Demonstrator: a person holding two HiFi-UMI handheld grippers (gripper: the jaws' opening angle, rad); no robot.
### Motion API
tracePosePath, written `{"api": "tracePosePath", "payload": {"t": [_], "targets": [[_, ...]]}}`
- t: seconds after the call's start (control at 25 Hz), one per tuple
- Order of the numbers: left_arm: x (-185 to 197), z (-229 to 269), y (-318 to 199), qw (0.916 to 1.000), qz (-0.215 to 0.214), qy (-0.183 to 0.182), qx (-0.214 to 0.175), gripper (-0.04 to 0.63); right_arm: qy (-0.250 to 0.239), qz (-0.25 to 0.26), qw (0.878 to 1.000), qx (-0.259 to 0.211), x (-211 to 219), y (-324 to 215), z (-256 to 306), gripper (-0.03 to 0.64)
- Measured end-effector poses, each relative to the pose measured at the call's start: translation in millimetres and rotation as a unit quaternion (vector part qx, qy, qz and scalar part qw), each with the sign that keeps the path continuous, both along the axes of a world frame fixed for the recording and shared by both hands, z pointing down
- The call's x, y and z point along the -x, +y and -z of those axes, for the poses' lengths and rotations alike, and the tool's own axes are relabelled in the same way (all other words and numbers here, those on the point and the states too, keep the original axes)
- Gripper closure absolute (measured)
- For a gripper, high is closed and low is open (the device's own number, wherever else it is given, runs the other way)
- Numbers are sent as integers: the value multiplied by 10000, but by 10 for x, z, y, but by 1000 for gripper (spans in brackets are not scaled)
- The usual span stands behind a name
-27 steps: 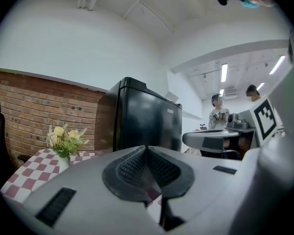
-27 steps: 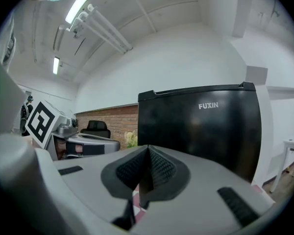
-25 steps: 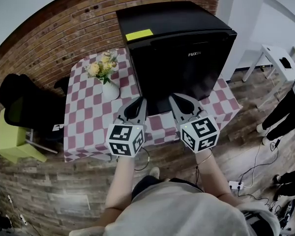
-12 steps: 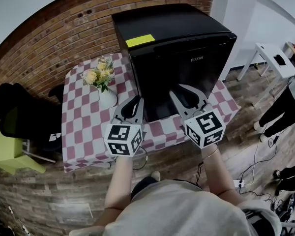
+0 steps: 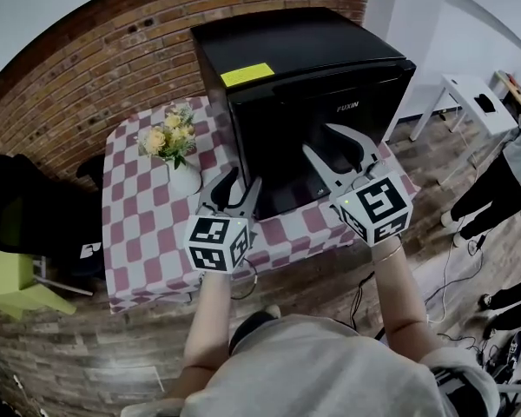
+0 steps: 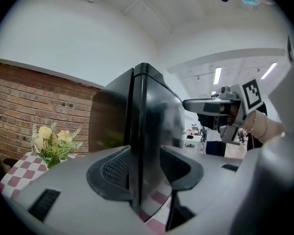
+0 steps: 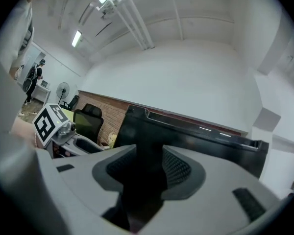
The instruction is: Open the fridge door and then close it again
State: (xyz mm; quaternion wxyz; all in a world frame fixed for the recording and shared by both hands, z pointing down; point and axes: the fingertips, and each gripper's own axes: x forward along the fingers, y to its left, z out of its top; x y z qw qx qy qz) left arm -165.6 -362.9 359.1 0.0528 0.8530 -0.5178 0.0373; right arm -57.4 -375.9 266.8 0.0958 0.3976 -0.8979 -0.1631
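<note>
This is a mock home corner inside a lab or office. A brick wall, a worktop in a checked cloth, a vase of flowers and a small fridge dress it. Loose cables cross the wood floor by an office chair.

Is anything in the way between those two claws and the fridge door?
Nothing visible. The left gripper and right gripper, jaws just opening, face the fridge door directly; the flower vase stands aside.

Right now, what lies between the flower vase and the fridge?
Just bare checked tablecloth; the head view shows it between flower vase and fridge.
</note>
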Motion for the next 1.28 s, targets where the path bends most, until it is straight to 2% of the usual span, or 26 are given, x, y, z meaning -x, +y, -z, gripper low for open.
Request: {"api": "tracePosePath", "payload": {"t": [0.16,0.52,0.8,1.0,1.28], "targets": [[-15,-26,-74,10000,-76,39,26,426,268,12,9990,-346,7,-64,209,449],[-63,-12,-215,9997,-242,10,-25,418,1310,96,9878,-839,66,-216,446,403],[-85,-59,-263,9992,-388,-90,15,413,2429,295,9641,-1027,150,-303,385,399],[-90,-88,-274,9991,-386,-177,27,413,3358,384,9334,-1209,143,-339,276,387],[-102,-95,-319,9990,-407,-191,6,414,3826,365,9105,-1528,149,-372,263,413]]}}
